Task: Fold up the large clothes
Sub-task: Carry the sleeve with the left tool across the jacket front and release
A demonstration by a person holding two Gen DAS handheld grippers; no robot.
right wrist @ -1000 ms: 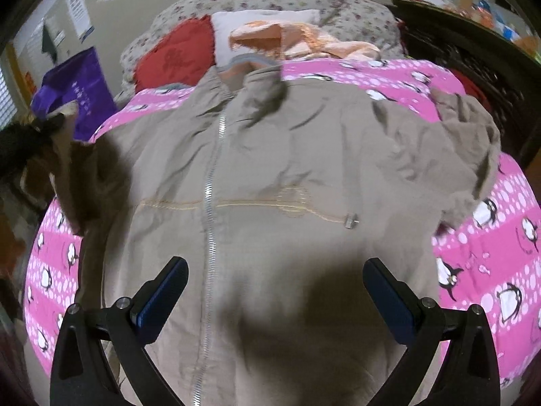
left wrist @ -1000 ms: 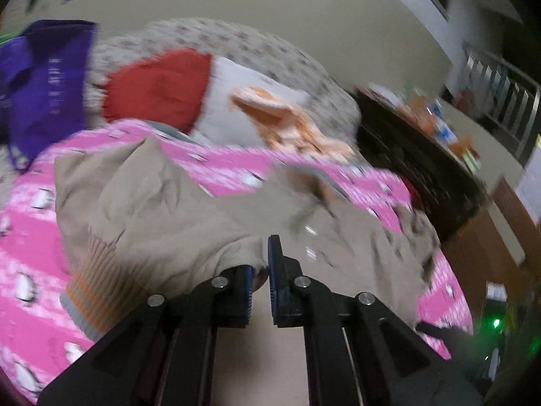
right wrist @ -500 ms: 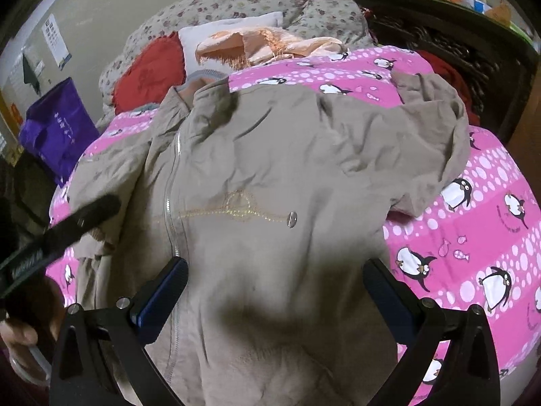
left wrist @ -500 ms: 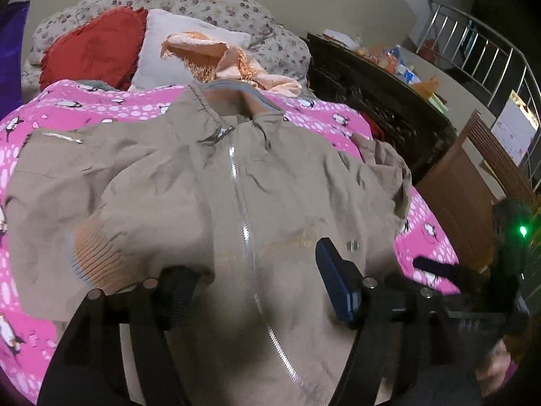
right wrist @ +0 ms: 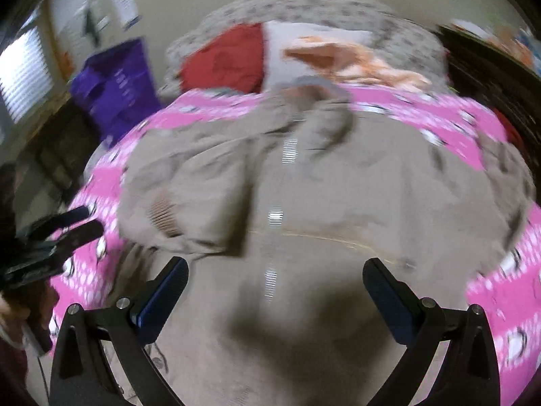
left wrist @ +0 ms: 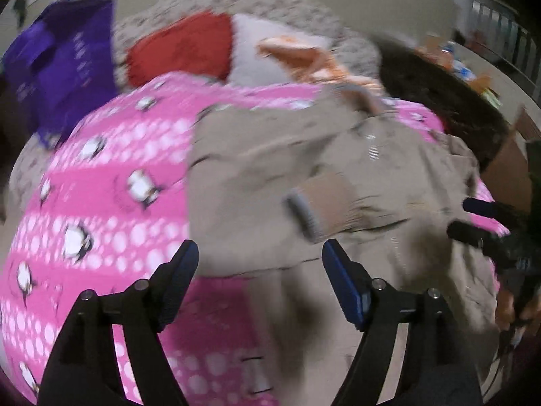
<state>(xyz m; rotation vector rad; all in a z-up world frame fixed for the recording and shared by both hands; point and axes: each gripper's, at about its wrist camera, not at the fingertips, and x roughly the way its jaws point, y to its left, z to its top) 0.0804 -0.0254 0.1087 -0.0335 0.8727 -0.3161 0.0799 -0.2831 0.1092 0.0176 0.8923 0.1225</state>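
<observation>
My tan jacket (right wrist: 338,203) lies zipped and face up across the bed (left wrist: 101,203), covered in pink penguin print, its left sleeve (left wrist: 270,169) folded over the chest, ready for the next fold. Pillows (right wrist: 223,57) and a purple bag (right wrist: 115,84) sit beyond. My left tool (left wrist: 258,270) is opening, nothing between its jaws; my right tool (right wrist: 275,291) hangs spread wide and empty.

no legible text in either view, motion blur throughout. purple bag (left wrist: 64,67) carries pale lettering, too smeared to read. wall papers (right wrist: 123,0) show print that can't be made out. the jacket (right wrist: 338,203) shows stitched trim only, with no readable label or brand.
</observation>
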